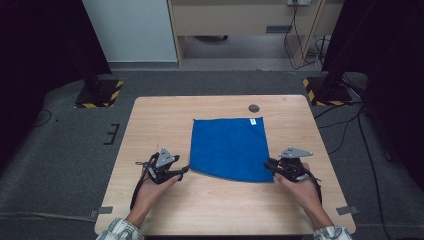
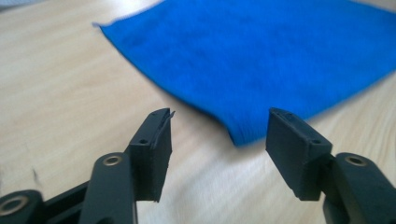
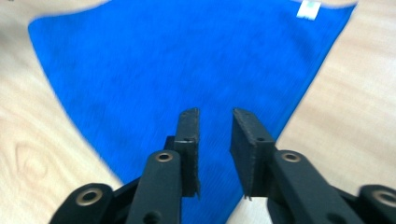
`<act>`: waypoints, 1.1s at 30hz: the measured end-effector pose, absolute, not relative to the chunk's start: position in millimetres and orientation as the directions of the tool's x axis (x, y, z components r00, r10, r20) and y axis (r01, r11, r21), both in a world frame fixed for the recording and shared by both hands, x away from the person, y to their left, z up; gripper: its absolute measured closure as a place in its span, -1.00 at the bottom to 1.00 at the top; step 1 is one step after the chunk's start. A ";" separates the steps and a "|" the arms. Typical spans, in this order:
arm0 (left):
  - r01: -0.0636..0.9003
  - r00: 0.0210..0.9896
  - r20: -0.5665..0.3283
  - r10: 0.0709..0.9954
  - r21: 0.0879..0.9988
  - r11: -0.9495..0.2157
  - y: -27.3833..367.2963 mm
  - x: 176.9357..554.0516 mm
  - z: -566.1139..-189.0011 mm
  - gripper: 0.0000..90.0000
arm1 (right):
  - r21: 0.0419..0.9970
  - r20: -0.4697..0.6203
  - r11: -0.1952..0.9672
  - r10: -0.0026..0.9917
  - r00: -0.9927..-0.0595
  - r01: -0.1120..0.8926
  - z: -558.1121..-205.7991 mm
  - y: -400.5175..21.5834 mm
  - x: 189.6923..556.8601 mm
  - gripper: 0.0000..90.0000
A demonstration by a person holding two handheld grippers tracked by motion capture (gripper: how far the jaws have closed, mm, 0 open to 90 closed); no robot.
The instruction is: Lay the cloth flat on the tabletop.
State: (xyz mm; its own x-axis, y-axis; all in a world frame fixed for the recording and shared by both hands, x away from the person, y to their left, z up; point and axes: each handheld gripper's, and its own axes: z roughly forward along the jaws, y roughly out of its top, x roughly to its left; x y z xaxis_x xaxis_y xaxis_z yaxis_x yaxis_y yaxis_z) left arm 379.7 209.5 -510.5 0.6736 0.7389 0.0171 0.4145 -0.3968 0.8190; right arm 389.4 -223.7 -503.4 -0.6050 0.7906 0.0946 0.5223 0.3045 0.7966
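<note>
A blue cloth [image 1: 230, 147] lies flat and square on the wooden table [image 1: 165, 115], with a white tag [image 1: 253, 121] at its far right corner. My left gripper [image 1: 184, 171] sits low at the cloth's near left corner. In the left gripper view its jaws [image 2: 217, 126] stand wide open, and the cloth's corner [image 2: 243, 135] lies just ahead between them, untouched. My right gripper [image 1: 269, 164] is at the near right corner. In the right gripper view its jaws [image 3: 215, 121] hover over the cloth [image 3: 177, 60] with a narrow gap and nothing pinched.
A small dark round grommet [image 1: 254, 108] is set in the table beyond the cloth. Two stand bases with yellow-black stripes [image 1: 100, 92] [image 1: 322, 90] rest on the grey floor behind the table. Bare wood surrounds the cloth on all sides.
</note>
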 end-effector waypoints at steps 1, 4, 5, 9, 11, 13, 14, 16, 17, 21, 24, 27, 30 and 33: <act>0.423 0.676 0.004 0.737 0.816 -0.393 210.5 377.7 -512.4 -0.15 | 0.786 0.092 0.318 0.788 -0.609 0.531 -504.8 -223.5 386.4 0.56; 0.434 0.678 -0.010 0.735 0.812 -0.390 211.5 374.8 -515.3 -0.19 | 0.775 0.089 0.340 0.777 -0.624 0.533 -506.9 -222.5 378.8 0.45; 0.434 0.678 -0.010 0.735 0.812 -0.390 211.0 375.0 -515.4 -0.20 | 0.777 0.091 0.338 0.774 -0.626 0.531 -506.6 -222.1 376.8 0.42; 0.439 0.683 -0.006 0.731 0.802 -0.404 208.1 375.8 -518.7 -0.25 | 0.779 0.093 0.343 0.765 -0.638 0.525 -506.8 -219.8 369.2 0.28; 0.445 0.687 -0.012 0.726 0.797 -0.408 206.9 376.2 -520.7 -0.28 | 0.775 0.097 0.343 0.765 -0.637 0.530 -507.9 -218.0 367.6 0.20; 0.449 0.692 -0.014 0.721 0.791 -0.415 204.8 376.5 -522.6 -0.29 | 0.775 0.096 0.346 0.763 -0.640 0.529 -508.8 -215.4 367.6 0.14; 0.446 0.695 -0.009 0.719 0.790 -0.421 203.5 376.4 -523.3 -0.29 | 0.775 0.096 0.349 0.759 -0.643 0.527 -509.0 -213.8 367.5 0.10; 0.445 0.698 -0.008 0.716 0.788 -0.426 202.2 376.5 -523.7 -0.33 | 0.775 0.091 0.356 0.755 -0.649 0.523 -509.4 -211.9 367.1 0.05; 0.442 0.702 -0.009 0.712 0.789 -0.426 200.7 376.8 -524.4 -0.33 | 0.774 0.081 0.365 0.753 -0.653 0.517 -509.7 -210.2 366.3 0.01; 0.434 0.707 0.001 0.708 0.788 -0.435 197.0 378.8 -526.2 -0.36 | 0.765 0.058 0.402 0.735 -0.675 0.503 -513.6 -202.5 364.1 -0.06; 0.449 0.705 -0.021 0.709 0.787 -0.423 194.9 381.4 -526.8 -0.28 | 0.761 0.052 0.424 0.715 -0.697 0.492 -514.9 -198.0 363.3 0.03; 0.451 0.719 -0.025 0.695 0.778 -0.438 190.9 382.2 -528.4 -0.17 | 0.763 0.053 0.434 0.697 -0.715 0.480 -515.6 -194.3 362.1 0.16; 0.464 0.719 -0.028 0.695 0.764 -0.449 187.8 383.7 -530.9 -0.09 | 0.759 0.051 0.449 0.681 -0.731 0.471 -517.1 -191.2 361.1 0.18; 0.466 0.721 -0.036 0.692 0.764 -0.446 187.1 384.7 -531.0 0.01 | 0.756 0.051 0.461 0.668 -0.743 0.466 -518.2 -188.9 360.7 0.18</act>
